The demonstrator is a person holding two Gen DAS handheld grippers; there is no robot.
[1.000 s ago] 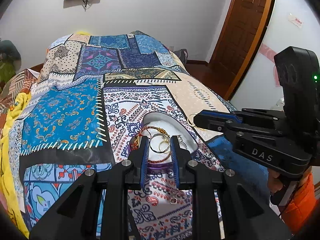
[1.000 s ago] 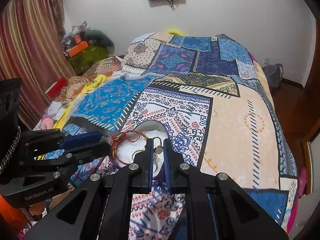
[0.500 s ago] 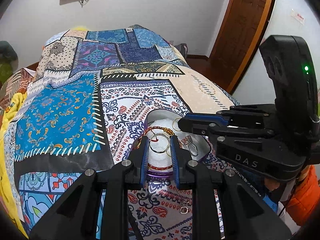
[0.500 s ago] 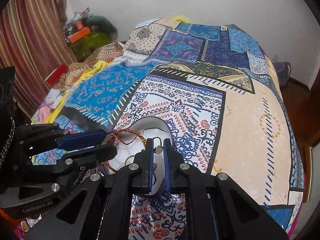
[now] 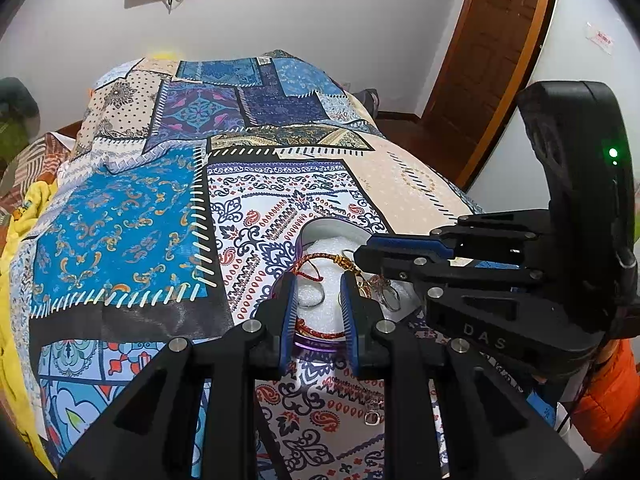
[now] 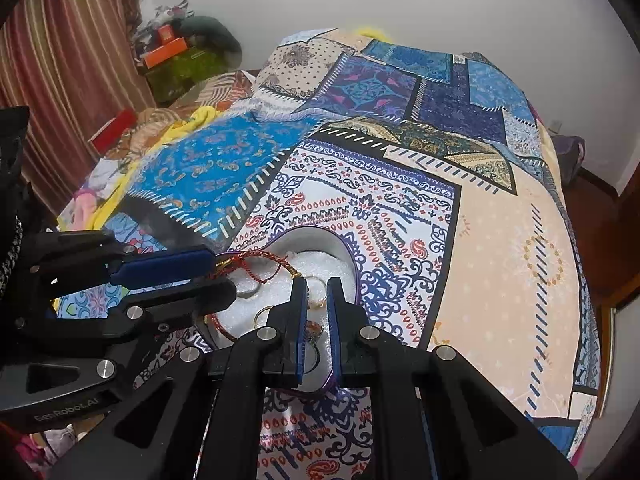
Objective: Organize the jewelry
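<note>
A purple heart-shaped box (image 5: 320,226) (image 6: 312,240) lined with white foam lies on the patchwork bedspread (image 5: 120,232). Inside are a red thread bracelet (image 5: 320,257) (image 6: 260,256), a silver ring (image 5: 316,300) and silver earrings (image 5: 388,296). My left gripper (image 5: 318,280) (image 6: 222,276) reaches over the box's near rim, its jaws a little apart with only foam and bracelet showing between them. From the right, my right gripper (image 6: 317,284) (image 5: 360,254) hangs over the box, shut on a thin gold hoop (image 6: 318,302) at its tips.
A small loose ring (image 5: 372,418) lies on the bedspread in front of the box. The bed's right edge drops toward a brown door (image 5: 500,60). Clothes and boxes (image 6: 172,52) pile up by the striped curtain (image 6: 60,60). An orange sleeve (image 5: 608,400) shows behind the right gripper.
The right gripper has come in from the box's right side and now sits lower, over the foam, still carrying the hoop. The left gripper has stayed at the box.
</note>
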